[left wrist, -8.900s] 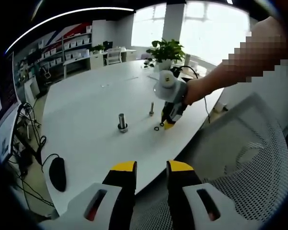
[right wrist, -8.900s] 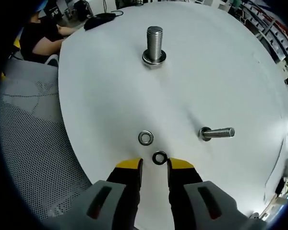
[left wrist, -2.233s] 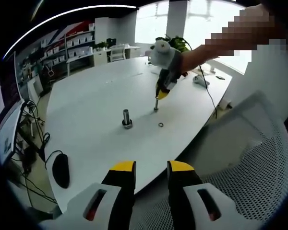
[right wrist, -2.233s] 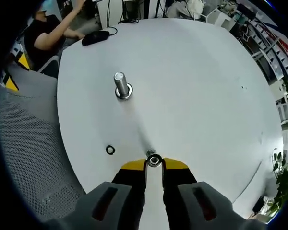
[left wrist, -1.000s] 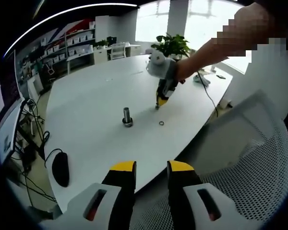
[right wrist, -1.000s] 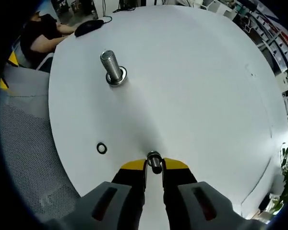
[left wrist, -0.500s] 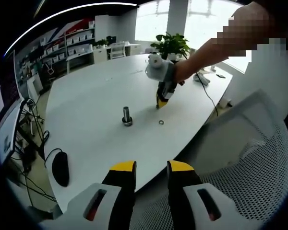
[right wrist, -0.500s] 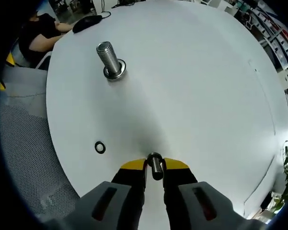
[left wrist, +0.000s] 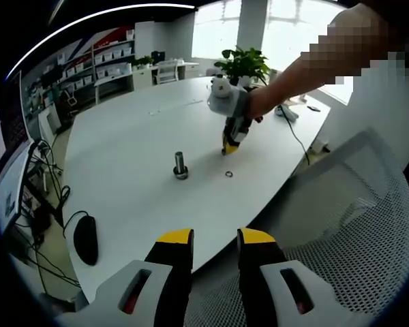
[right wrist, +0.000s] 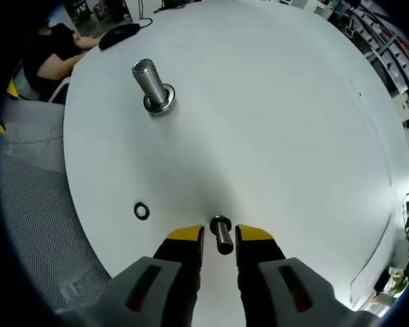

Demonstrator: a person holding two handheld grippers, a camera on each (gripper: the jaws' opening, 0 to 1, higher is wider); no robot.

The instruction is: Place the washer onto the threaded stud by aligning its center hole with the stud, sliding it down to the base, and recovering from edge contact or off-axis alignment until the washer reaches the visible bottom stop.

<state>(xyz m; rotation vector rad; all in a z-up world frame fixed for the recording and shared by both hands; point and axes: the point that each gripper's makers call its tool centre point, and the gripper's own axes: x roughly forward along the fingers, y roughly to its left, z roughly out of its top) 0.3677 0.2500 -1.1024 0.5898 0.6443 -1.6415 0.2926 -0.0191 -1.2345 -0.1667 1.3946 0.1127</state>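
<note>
A small threaded stud (right wrist: 221, 235) stands upright on the white table (right wrist: 273, 122), between the jaws of my right gripper (right wrist: 219, 240). Those jaws are open and stand a little apart from it on either side. I cannot make out a washer on this stud. A loose dark washer (right wrist: 142, 211) lies on the table to the left. Further off stands a larger stud (right wrist: 150, 85) with a washer around its base. In the left gripper view, a hand holds the right gripper (left wrist: 230, 146) tip-down on the table, near the larger stud (left wrist: 180, 165) and the loose washer (left wrist: 228, 174). My left gripper (left wrist: 215, 246) hangs open off the table's edge, holding nothing.
A black mouse (left wrist: 82, 245) lies near the table's near-left edge. A grey mesh chair (left wrist: 341, 225) stands to the right of the left gripper. A potted plant (left wrist: 242, 65) stands at the table's far side. A person (right wrist: 48, 54) sits at the table's edge.
My right gripper's jaws, which were closed around the top of the small stud, have parted. Earlier that gripper took a washer off the table and carried it there. The left gripper has stayed put.
</note>
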